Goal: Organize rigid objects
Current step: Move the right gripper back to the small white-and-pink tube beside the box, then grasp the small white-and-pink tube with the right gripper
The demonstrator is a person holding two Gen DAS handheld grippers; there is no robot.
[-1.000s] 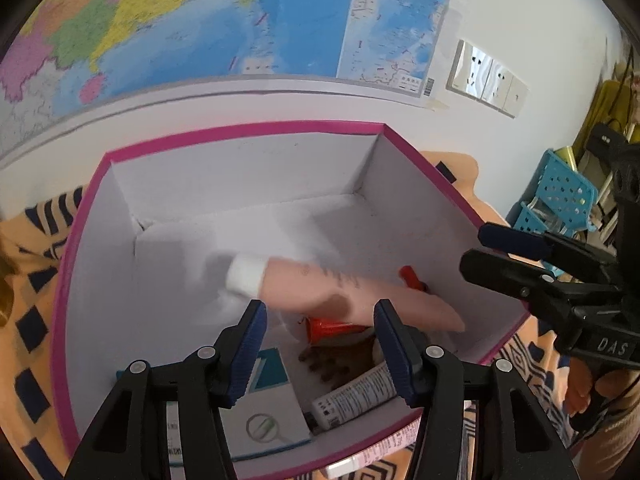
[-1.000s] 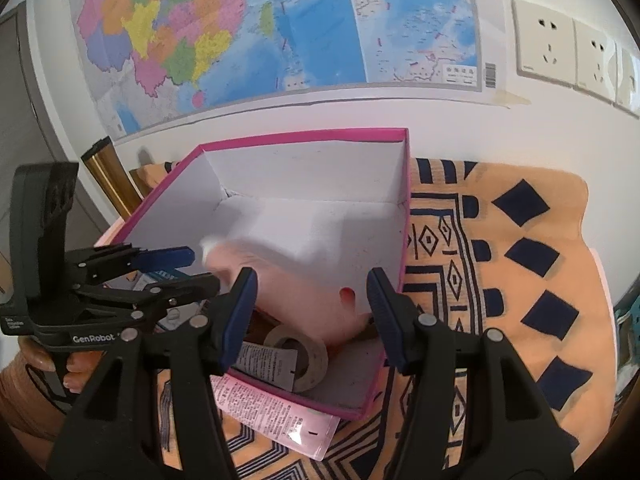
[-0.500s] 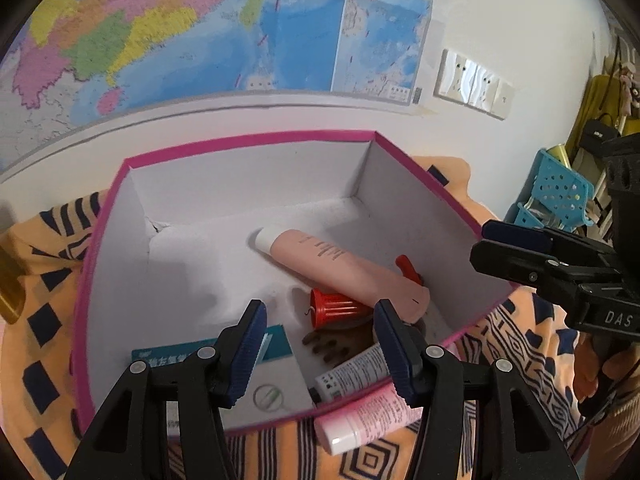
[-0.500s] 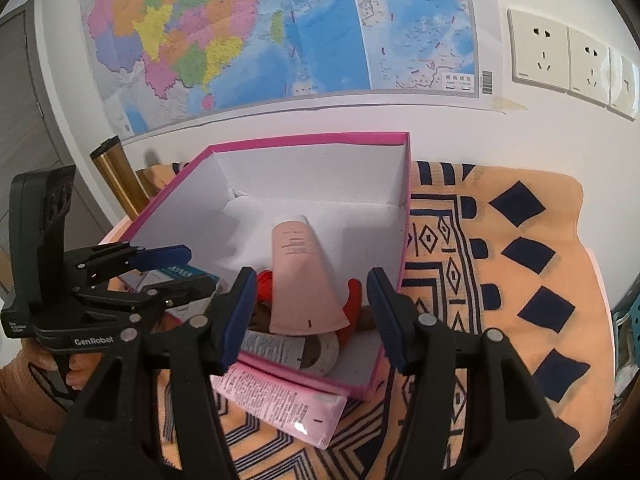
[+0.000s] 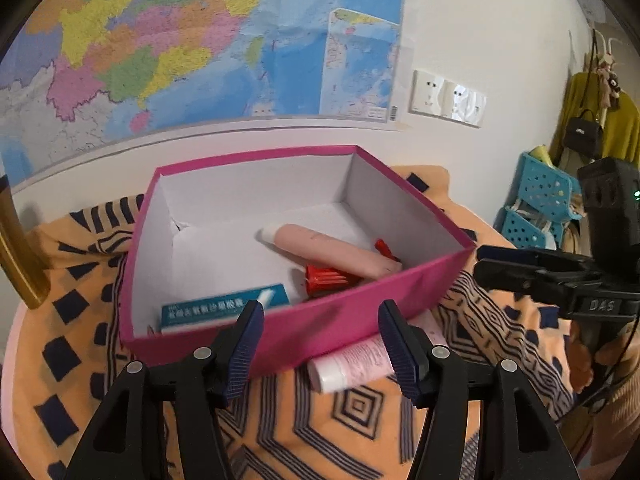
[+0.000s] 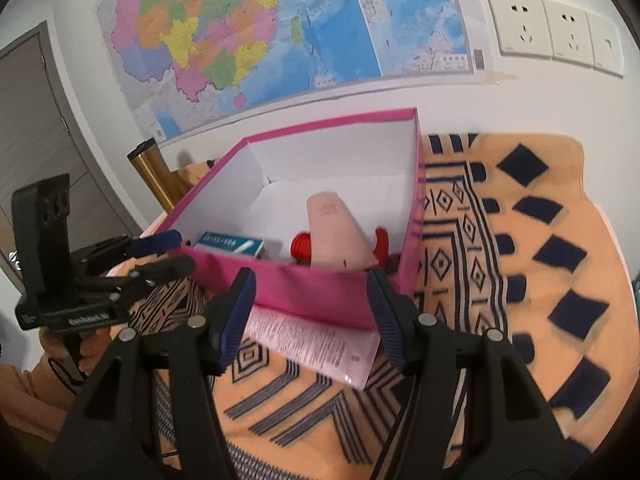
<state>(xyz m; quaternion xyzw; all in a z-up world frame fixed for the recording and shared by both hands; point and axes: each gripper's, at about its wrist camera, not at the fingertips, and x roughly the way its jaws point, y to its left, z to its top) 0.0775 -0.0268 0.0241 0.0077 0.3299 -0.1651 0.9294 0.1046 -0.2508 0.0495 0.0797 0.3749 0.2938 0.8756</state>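
Note:
A pink-rimmed white box (image 5: 360,304) (image 6: 320,292) stands on the patterned cloth. Inside it lie a peach tube (image 5: 328,246) (image 6: 336,228), a red clip (image 5: 328,278) (image 6: 302,246) and a teal carton (image 5: 224,308) (image 6: 230,242). A pink-and-white tube (image 5: 352,364) (image 6: 312,340) lies on the cloth against the box's near wall. My left gripper (image 5: 322,334) hovers before that wall, jaws opening, nothing between them. My right gripper (image 6: 310,306) is open and empty, above the pink-and-white tube.
An orange cloth (image 5: 360,432) (image 6: 540,260) with dark diamonds covers the table. A gold cylinder (image 5: 16,264) (image 6: 154,172) stands left of the box. A map (image 6: 280,36) and wall sockets (image 6: 560,32) are behind. Blue baskets (image 5: 536,200) stand at the right.
The peach tube dropped into the box and came to rest on the red clip. Both grippers drew back from over the box to its near side.

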